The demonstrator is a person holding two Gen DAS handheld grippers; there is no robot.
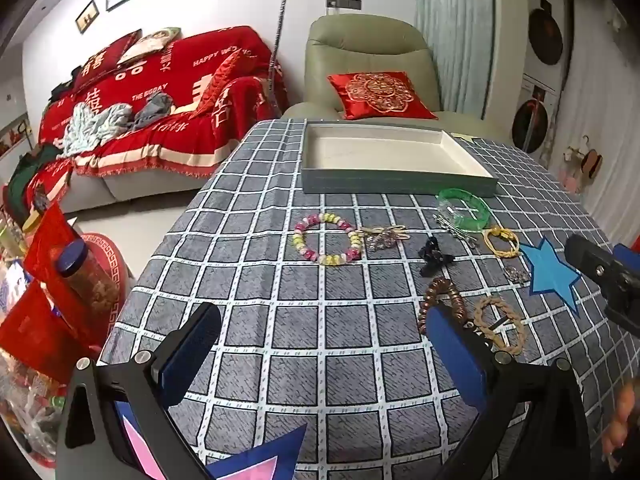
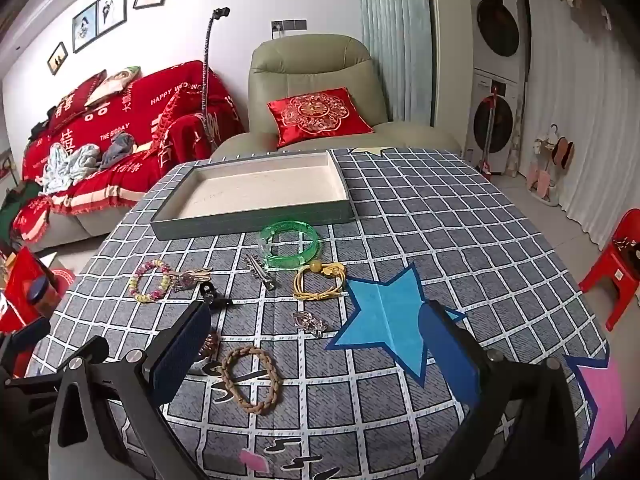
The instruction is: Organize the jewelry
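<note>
While both tools hover over it, the worktop (image 2: pixel 440 216) under its grey-and-white checked cloth fills most of each view, with a red sofa throw (image 1: pixel 168 92) behind it that reads "HAPPY WEDDING" and "THE BIGDAY" among large white Chinese characters. Beside the sofa stands a pale green armchair (image 2: pixel 312 76) carrying a red cushion (image 2: pixel 318 116) embroidered in gold. At the far edge of the worktop lies a shallow grey tray (image 2: pixel 256 216) with a cream lining and nothing in it. A blue paper star (image 2: pixel 384 320) lies flat on the cloth towards the right, and black brush-like marks are printed on the cloth near the braided ring, too broken up to read.

The left hand-held gripper (image 1: pixel 324 356) has its blue-padded jaws spread wide with only bare cloth between them. The right hand-held gripper (image 2: pixel 316 360) is likewise spread wide and grips nothing.

All the jewelry lies loose on the cloth in front of the tray. A green bangle (image 2: pixel 290 244) lies just before the tray's near wall, with a silver hair clip (image 2: pixel 260 272) and a yellow cord hair tie (image 2: pixel 318 282) close by. To the left is a pink-and-yellow beaded bracelet (image 1: pixel 328 240), touching a gold-and-crystal piece (image 1: pixel 382 236). Nearer the camera lie a black claw clip (image 1: pixel 434 258), a brown beaded bracelet (image 1: pixel 444 300), a tan braided ring (image 2: pixel 250 378) and a small clear trinket (image 2: pixel 310 322).
</note>
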